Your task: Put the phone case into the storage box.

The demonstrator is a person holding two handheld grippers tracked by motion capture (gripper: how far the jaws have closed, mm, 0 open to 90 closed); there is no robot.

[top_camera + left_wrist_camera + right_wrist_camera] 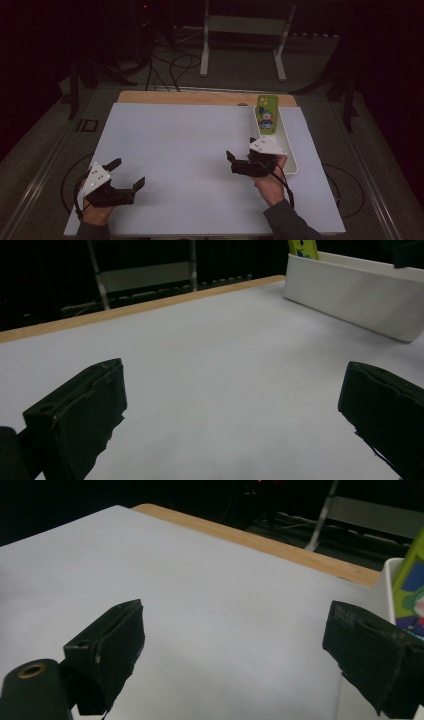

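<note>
Two grippers parked low over the white table sheet (190, 160), nothing grabbed anywhere. Left gripper (125, 173) down at about 7 o'clock on the sheet, jaws spread wide, holding zilch, just bare sheet between them in the left gripper view. Right gripper (239, 151) over at roughly 4 o'clock, jaws also gaping wide and empty, hand (270, 182) wrapped round the body from behind. Thing of interest looks like the green phone case (267, 114) with the cartoon figure on it, propped up leaning at the far end of the white tray (292, 162), which sits along the right edge of the sheet. Probably stood in there so it stays put and presents an edge for pinching, though that's a guess. From the right gripper, case sits at about 1 o'clock, near but clearly apart, with the tray wall between. In the right gripper view, green case (411, 587) peeks in just past the right-hand jaw, so gripper aimed a bit to the side of it rather than at it. From the left gripper, well apart, way off toward 2 o'clock, tray (360, 295) visible far ahead.
</note>
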